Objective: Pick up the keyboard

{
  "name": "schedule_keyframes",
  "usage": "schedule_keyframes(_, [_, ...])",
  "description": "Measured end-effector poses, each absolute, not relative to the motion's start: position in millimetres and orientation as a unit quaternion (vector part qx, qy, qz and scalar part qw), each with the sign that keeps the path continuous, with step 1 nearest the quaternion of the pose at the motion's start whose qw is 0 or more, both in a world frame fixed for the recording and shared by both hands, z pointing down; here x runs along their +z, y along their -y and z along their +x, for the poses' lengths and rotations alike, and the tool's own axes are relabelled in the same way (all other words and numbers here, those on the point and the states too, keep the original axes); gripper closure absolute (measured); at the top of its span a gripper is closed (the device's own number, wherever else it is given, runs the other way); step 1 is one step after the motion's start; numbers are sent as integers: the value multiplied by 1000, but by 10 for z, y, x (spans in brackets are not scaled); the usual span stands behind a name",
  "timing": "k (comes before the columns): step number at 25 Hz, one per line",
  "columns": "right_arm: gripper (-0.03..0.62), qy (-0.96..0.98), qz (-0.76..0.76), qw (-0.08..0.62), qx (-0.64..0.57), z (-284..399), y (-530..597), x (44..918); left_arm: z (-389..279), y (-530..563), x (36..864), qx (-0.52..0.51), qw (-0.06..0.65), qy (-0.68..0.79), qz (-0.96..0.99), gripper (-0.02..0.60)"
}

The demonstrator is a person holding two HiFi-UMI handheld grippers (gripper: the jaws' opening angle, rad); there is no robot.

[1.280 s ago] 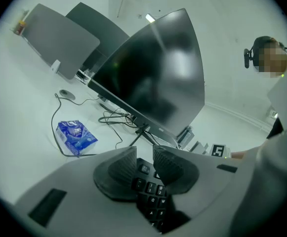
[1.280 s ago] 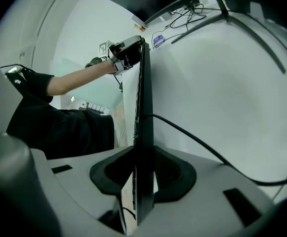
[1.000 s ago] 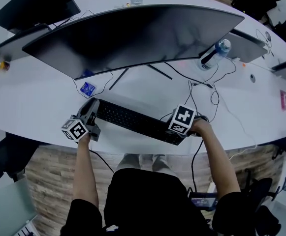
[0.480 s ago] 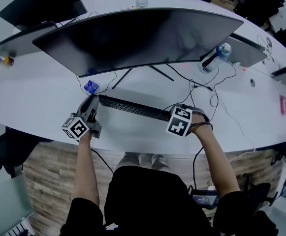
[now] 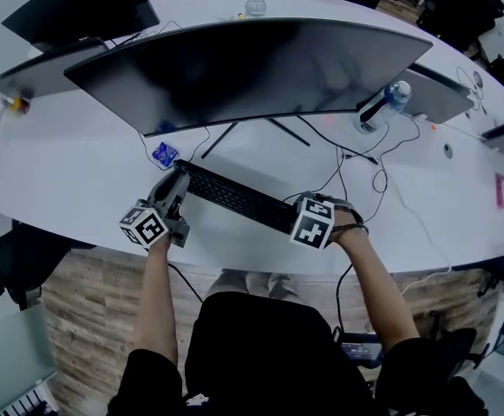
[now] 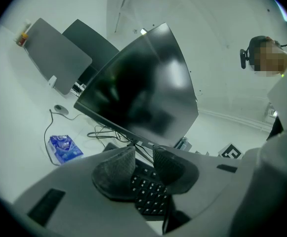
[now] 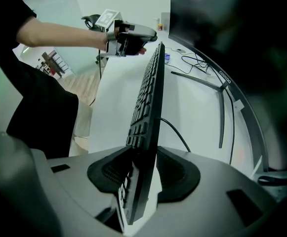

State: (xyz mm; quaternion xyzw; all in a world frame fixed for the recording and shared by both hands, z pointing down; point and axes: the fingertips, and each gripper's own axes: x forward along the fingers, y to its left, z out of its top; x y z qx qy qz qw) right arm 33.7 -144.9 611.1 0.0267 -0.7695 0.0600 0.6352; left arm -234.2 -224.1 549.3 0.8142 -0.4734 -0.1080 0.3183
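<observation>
Keyboard: the black keyboard spanned the gap between the two tools, just in front of the curved monitor and over the white counter. It was tipped towards its long edge, with the keys facing the person.
Left tool: the left tool had its pads clamped on the keyboard's left end, with rows of keys showing between them.
Right tool: the right tool pointed steeply down over the right end, and its jaws had just been opening. The board stood between them. One pad lay against the key face, and a slit of pale counter showed between the back of the board and the other pad, so this was a loose straddle and not a clamp.
Step in hand: this looked like a regrip at the right end, part-way through the lift.
Doing it well: the right pads should close squarely on the thin edge, flat to both faces, before the board is raised further. Both ends should then rise together and stay level, without twisting.
Cable: the keyboard's cable trailed towards the monitor stand and would need slack.
Risk: with only the left end clamped, the board could pivot and sag at the right.
</observation>
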Motion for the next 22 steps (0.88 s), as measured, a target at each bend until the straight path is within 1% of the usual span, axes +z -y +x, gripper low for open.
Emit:
schedule_keyframes(4, [454, 782, 32, 618, 76, 253, 1431, 6065, -2098, 2097, 5723, -117, 346, 473, 802, 474])
schedule_keyframes(6, [457, 782, 34, 619, 68, 239, 1464, 6053, -2009, 2035, 5764, -117, 346, 475, 800, 474])
schedule_keyframes(8, [462, 778, 38, 625, 55, 251, 1505, 6043, -1923, 2003, 5720, -100, 333, 466, 813, 474])
schedule_keyframes(11, [468, 772, 44, 633, 39, 292, 1548, 6033, -1811, 1961, 5572, -38, 293, 438, 849, 474])
schedule_keyframes(14, [470, 771, 44, 634, 35, 306, 1551, 6029, -1727, 1912, 5436, 48, 241, 403, 881, 475])
schedule_keyframes(20, [470, 774, 46, 631, 28, 296, 1532, 6021, -1445, 1861, 5404, 311, 100, 281, 902, 472])
schedule_keyframes(21, [470, 774, 47, 631, 25, 293, 1530, 6021, -1385, 1857, 5416, 349, 78, 252, 899, 464])
schedule_keyframes(22, [470, 774, 48, 631, 23, 289, 1528, 6020, -1327, 1851, 5435, 382, 59, 222, 895, 443])
